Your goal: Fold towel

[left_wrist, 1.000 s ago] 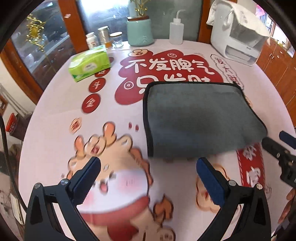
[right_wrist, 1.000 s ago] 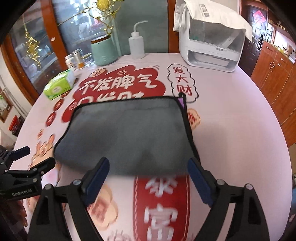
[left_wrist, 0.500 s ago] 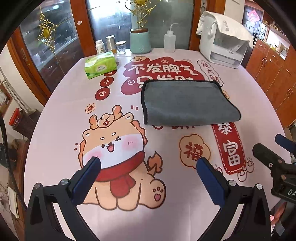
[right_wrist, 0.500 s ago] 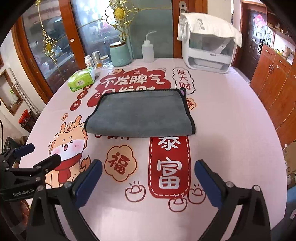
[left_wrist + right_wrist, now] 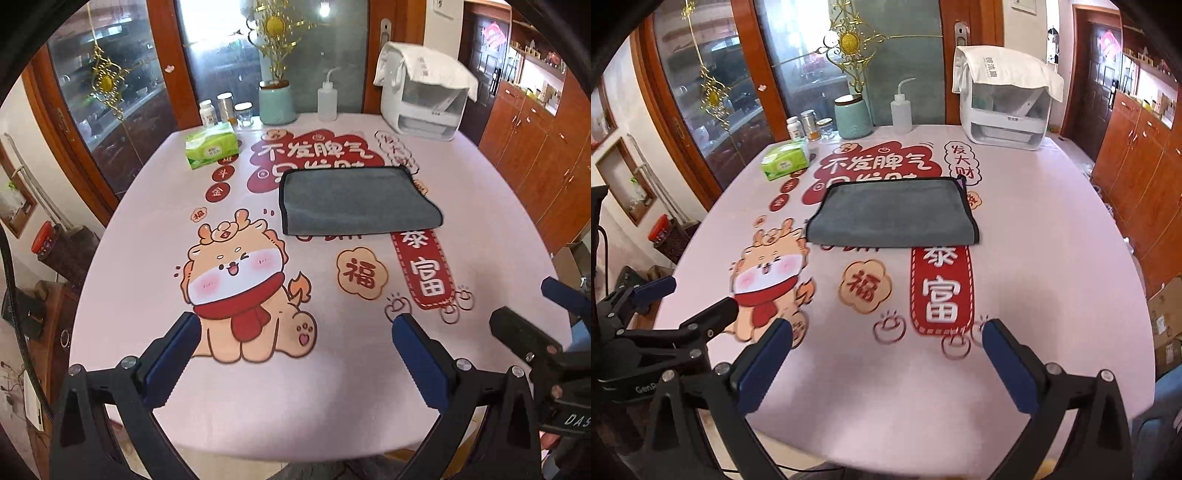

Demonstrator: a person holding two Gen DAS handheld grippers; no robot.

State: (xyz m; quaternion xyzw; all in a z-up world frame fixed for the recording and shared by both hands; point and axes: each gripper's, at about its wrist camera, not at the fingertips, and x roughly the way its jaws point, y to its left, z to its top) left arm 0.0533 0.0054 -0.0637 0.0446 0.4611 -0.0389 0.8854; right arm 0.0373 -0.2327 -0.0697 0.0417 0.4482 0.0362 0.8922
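Note:
A grey towel with black trim lies folded flat in a rectangle on the pink printed tablecloth, toward the far middle; it also shows in the right wrist view. My left gripper is open and empty, well back from the towel above the table's near edge. My right gripper is open and empty, also far back from the towel. The right gripper shows at the right edge of the left wrist view, and the left gripper at the left of the right wrist view.
Along the far edge stand a green tissue pack, small jars, a teal vase, a squeeze bottle and a white appliance with a cloth over it. Wooden cabinets stand to the right.
Both grippers have pulled back and up from the towel toward the near table edge. The towel lies where it was, now far from both.

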